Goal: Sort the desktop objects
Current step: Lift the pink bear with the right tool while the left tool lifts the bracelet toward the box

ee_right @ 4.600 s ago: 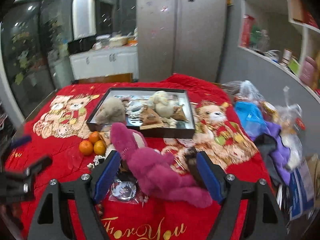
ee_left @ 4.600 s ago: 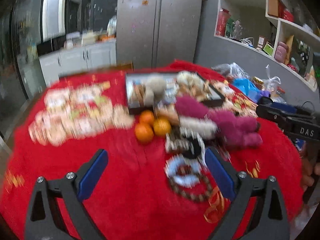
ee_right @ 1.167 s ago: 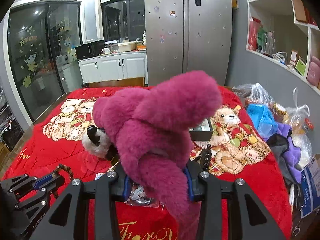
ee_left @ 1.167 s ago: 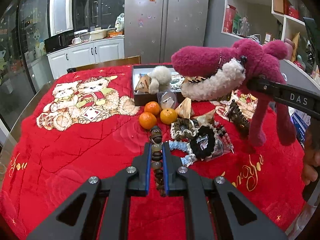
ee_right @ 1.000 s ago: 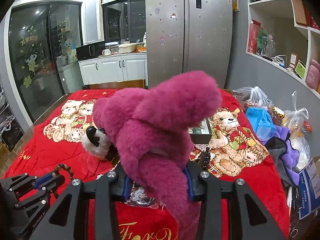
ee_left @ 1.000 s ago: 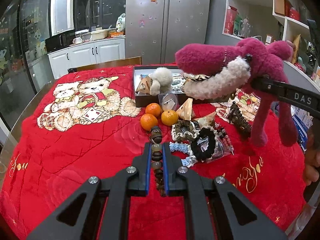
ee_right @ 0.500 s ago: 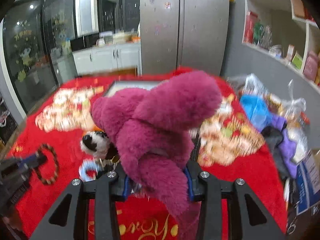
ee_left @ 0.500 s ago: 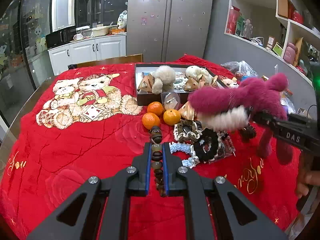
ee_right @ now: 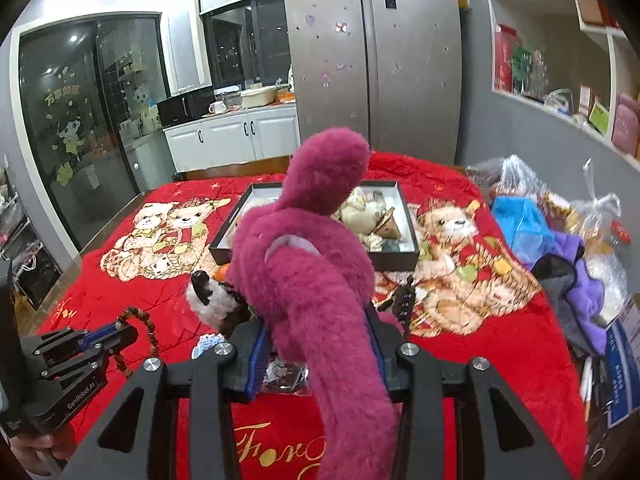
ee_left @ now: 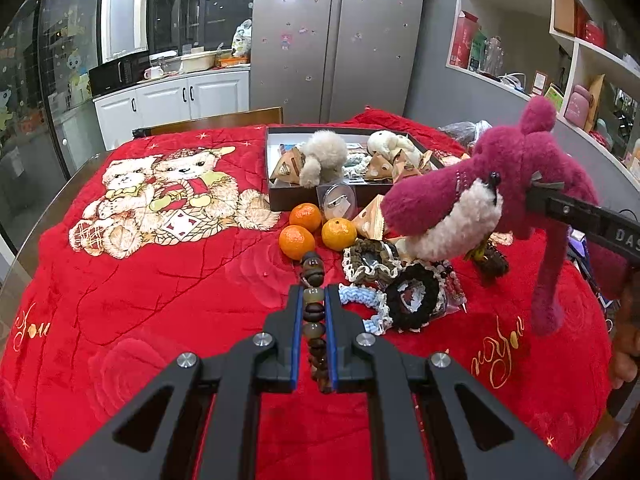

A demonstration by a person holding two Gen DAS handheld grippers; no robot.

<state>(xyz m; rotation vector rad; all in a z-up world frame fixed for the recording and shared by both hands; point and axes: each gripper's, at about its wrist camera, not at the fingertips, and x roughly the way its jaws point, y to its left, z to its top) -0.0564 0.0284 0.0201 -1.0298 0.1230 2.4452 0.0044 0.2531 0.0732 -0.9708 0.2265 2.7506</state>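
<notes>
My left gripper (ee_left: 312, 300) is shut on a string of brown beads (ee_left: 313, 270), which hangs above the red cloth just before three oranges (ee_left: 306, 218). In the right wrist view the same gripper (ee_right: 128, 330) shows at the lower left with the beads (ee_right: 150, 330) looping from it. My right gripper (ee_right: 318, 340) is shut on a big pink plush toy (ee_right: 304, 264) that fills the view. From the left wrist view the plush (ee_left: 460, 200) hangs over the pile at the right, with one of the black fingers (ee_left: 568, 210) behind its white snout.
A black tray (ee_left: 280, 200) with small plush animals and paper cones stands behind the oranges. Scrunchies (ee_left: 412, 300) and packets lie in a pile mid-table. Bags and clothes (ee_right: 560, 248) crowd the right edge. A person's hand (ee_left: 624, 340) shows at far right.
The pink plush in my right gripper has come down from high at the right to just over the pile. The left gripper and its beads have kept still.
</notes>
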